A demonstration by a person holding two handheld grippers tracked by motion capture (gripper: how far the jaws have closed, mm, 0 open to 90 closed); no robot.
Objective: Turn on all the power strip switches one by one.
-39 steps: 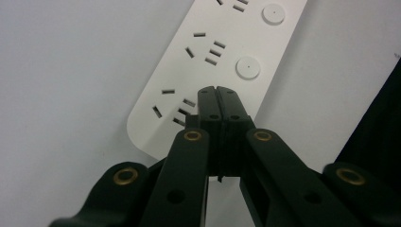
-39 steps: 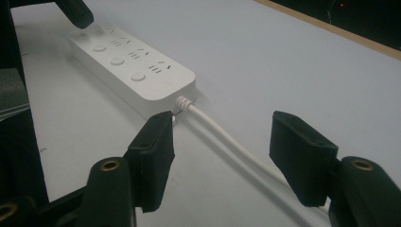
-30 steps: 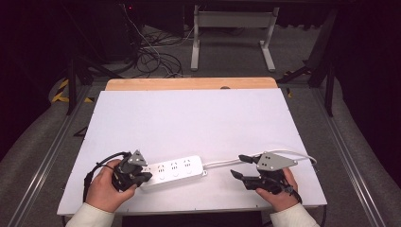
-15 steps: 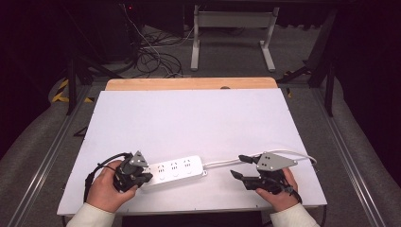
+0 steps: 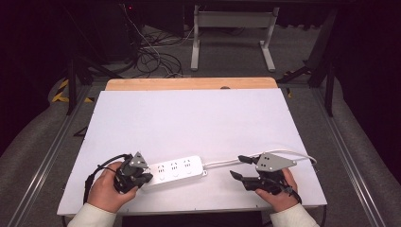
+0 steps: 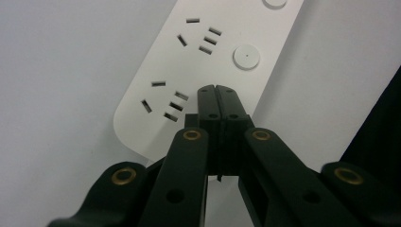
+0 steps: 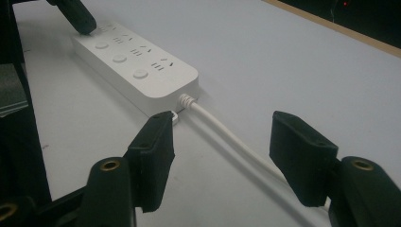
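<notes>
A person is sitting at a white surface [image 5: 198, 118] and working on a white power strip [image 5: 175, 169] with a two-jaw gripper in each hand. The power strip is lying flat near the front edge of the surface, toward the left, and its white cable [image 5: 222, 162] is running off to the right.

The left gripper [image 5: 142, 176] is resting its tips on the left end of the strip. In the left gripper view its jaws are pressed fully together with nothing between them, and the closed tips [image 6: 218, 94] are touching the strip's top face just beside the last group of socket slots and near a round button [image 6: 246, 56]. This is looking like a press or a steadying push rather than a grasp.

The right gripper [image 5: 239, 167] is hovering just past the strip's right end. Its jaws are standing wide apart, and in the right gripper view the cable [image 7: 227, 135] is running between them, untouched.

Judging by this, the work is at an early stage: the strip is being held down, but the cable is not yet gripped, and no plug is seated in any socket.
</notes>
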